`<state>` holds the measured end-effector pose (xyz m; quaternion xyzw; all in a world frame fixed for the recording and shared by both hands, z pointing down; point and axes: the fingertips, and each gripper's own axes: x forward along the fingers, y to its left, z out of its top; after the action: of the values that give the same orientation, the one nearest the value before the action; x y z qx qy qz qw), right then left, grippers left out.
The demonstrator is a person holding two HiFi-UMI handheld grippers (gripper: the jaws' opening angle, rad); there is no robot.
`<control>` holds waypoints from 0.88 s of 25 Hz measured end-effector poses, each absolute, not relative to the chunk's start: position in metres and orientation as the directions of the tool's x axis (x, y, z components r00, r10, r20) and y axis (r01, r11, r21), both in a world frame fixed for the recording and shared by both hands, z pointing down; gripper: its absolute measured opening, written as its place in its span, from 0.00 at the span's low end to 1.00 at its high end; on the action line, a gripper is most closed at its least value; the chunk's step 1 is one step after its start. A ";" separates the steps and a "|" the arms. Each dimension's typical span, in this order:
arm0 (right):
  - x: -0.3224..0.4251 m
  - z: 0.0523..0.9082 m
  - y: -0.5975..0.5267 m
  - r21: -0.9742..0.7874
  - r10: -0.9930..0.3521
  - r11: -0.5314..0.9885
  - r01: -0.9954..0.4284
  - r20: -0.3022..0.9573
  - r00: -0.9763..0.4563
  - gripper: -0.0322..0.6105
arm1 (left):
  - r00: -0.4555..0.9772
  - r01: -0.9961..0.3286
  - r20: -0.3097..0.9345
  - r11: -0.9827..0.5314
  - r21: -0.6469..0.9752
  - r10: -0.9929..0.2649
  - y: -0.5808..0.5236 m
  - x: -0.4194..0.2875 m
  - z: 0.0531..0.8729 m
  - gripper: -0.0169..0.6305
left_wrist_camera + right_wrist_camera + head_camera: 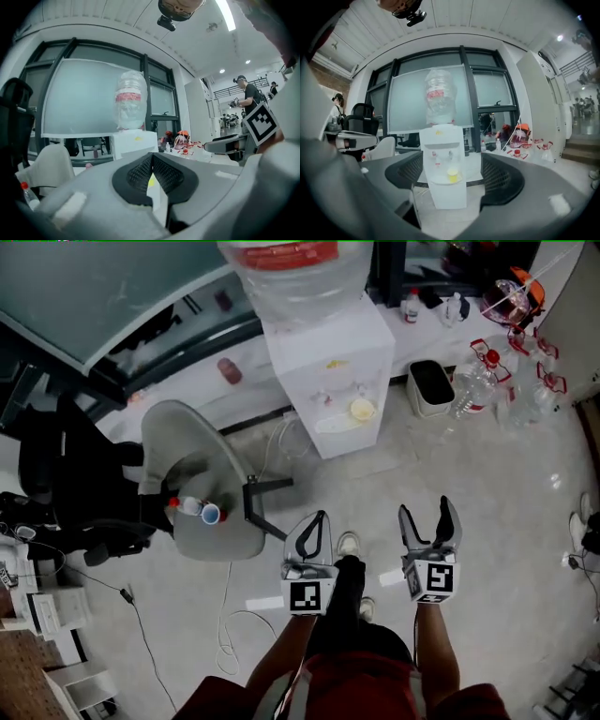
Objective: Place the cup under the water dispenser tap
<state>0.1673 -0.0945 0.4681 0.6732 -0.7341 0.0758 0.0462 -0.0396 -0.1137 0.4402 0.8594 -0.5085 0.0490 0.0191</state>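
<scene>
Cup — on dispenser | left gripper jaws together | right gripper jaws apart

We count one dispenser, one yellow cup, one chair, one bin, and two tongs: left tongs, right tongs.

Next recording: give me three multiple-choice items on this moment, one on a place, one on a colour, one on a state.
1. Where does the yellow cup stand? A on the chair; B on the water dispenser's tray; C on the floor.
2. The band on the dispenser's bottle is: A red; B green; C blue.
3. The right tool is: A shut on the cup; B shut, empty; C open.
B, it sits below the taps; A, the band shows red; C, its jaws stand apart, nothing between.
</scene>
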 end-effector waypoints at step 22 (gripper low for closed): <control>0.131 0.274 0.064 0.116 -0.989 0.142 -0.983 -0.014 -0.144 0.61 | 0.426 -0.900 -0.084 -0.413 -0.136 -0.901 0.028 -0.098 0.251 0.03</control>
<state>0.1306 0.0638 0.2739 0.6533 -0.7548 -0.0485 0.0329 -0.0977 0.0284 0.2510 0.8406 -0.5356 0.0010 -0.0802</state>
